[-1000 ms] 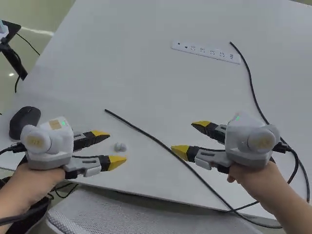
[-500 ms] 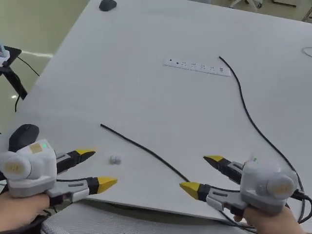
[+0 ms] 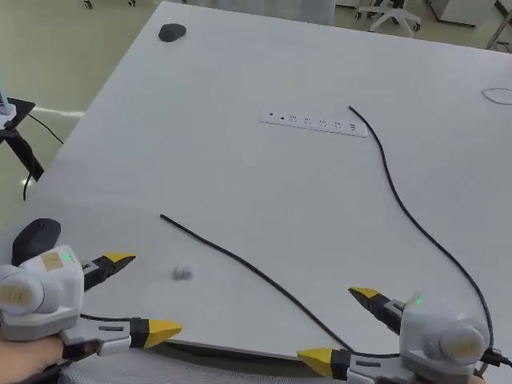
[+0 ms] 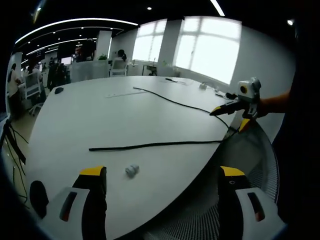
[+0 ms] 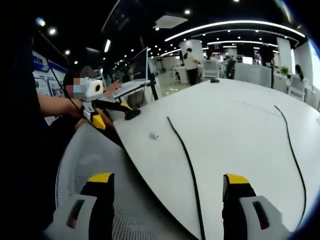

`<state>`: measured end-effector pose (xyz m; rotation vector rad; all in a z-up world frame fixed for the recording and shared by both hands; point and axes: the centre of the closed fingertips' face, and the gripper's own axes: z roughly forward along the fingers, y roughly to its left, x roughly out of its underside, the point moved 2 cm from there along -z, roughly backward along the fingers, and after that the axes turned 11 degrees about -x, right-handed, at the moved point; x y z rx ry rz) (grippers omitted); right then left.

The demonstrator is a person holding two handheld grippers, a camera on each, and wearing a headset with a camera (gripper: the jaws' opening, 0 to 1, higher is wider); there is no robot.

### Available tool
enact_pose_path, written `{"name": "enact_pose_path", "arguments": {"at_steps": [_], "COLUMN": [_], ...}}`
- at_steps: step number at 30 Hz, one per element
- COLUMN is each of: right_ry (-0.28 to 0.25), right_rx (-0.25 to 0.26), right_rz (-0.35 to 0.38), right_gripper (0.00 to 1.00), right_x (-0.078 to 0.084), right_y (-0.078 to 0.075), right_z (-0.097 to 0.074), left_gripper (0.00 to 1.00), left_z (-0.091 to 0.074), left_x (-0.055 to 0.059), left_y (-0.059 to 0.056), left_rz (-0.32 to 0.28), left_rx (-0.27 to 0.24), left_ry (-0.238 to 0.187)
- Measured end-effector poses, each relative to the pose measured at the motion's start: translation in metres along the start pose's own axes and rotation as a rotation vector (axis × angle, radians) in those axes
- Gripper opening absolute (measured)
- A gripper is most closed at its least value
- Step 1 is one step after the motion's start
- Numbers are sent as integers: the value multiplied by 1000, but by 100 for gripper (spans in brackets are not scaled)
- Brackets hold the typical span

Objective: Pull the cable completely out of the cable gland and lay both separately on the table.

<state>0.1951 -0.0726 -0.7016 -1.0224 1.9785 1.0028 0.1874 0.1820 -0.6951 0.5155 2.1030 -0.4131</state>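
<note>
A thin black cable (image 3: 256, 272) lies loose on the white table (image 3: 240, 160), running diagonally toward the near edge. Apart from it, to its left, sits the small grey cable gland (image 3: 182, 274). My left gripper (image 3: 142, 294) hovers open at the near left edge, short of the gland, with nothing between its yellow tips. At the near right, my right gripper (image 3: 340, 326) is open by the cable's near end. The left gripper view has the gland (image 4: 131, 170) and cable (image 4: 155, 145) ahead of its open gripper (image 4: 162, 175). In the right gripper view, cable (image 5: 185, 155) and gland (image 5: 154, 135) lie beyond the open gripper (image 5: 170, 177).
A white power strip (image 3: 314, 122) lies at the back, its black cord (image 3: 400, 200) curving down the right side. One dark mouse (image 3: 172, 32) sits at the far corner and another (image 3: 36, 236) at the left edge. A mesh chair (image 4: 235, 165) stands below the table's near edge.
Both grippers have drawn back toward the near table edge, away from the gland and cable. The head view has tilted up. Cable and gland lie as before.
</note>
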Motion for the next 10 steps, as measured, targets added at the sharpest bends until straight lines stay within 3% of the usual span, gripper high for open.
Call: {"name": "enact_pose_path", "arguments": {"at_steps": [3, 10], "right_ry": [-2, 19], "right_rx": [-13, -40], "right_rz": [10, 2], "right_gripper": [95, 98], "right_x": [-2, 0], "right_y": [2, 7], "right_z": [1, 5], "left_gripper": [96, 99], "left_z": [-1, -1], "left_x": [4, 6], "left_y": [0, 0], "left_rz": [17, -4], "left_rx": [-1, -1], "left_ry": [19, 34]}}
